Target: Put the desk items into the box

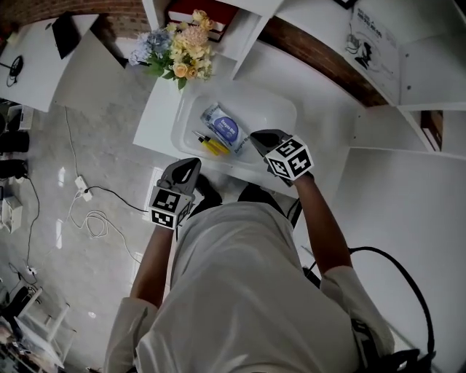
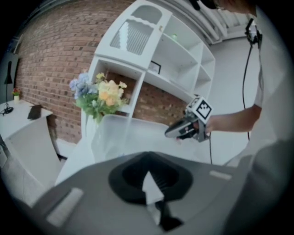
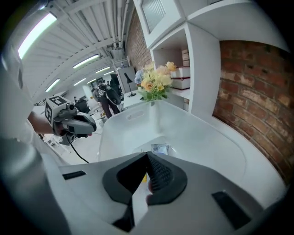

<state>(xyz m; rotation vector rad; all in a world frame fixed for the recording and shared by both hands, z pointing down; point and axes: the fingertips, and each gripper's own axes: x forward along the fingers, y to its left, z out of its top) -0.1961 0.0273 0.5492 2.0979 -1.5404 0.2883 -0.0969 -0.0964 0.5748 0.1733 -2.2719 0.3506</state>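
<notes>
A translucent white box (image 1: 285, 109) stands on the white desk (image 1: 156, 116). In it lie a blue-and-white packet (image 1: 224, 127) and yellow pens (image 1: 210, 143). My right gripper (image 1: 258, 138) hovers over the box's near right edge, shut, with nothing between its jaws. In the right gripper view, the box (image 3: 197, 133) and the packet (image 3: 160, 148) lie below the right gripper (image 3: 147, 178). My left gripper (image 1: 191, 165) hangs off the desk's near edge, left of the box, shut and empty. The left gripper view shows the box wall (image 2: 115, 133) beyond the left gripper (image 2: 149, 178), with the right gripper (image 2: 180, 130) above it.
A bunch of flowers (image 1: 178, 51) stands at the desk's far left corner. A white shelf unit (image 1: 255, 22) with red books (image 1: 200, 13) rises behind. Cables and a power strip (image 1: 81, 188) lie on the floor at left. A black cable (image 1: 397, 266) loops at right.
</notes>
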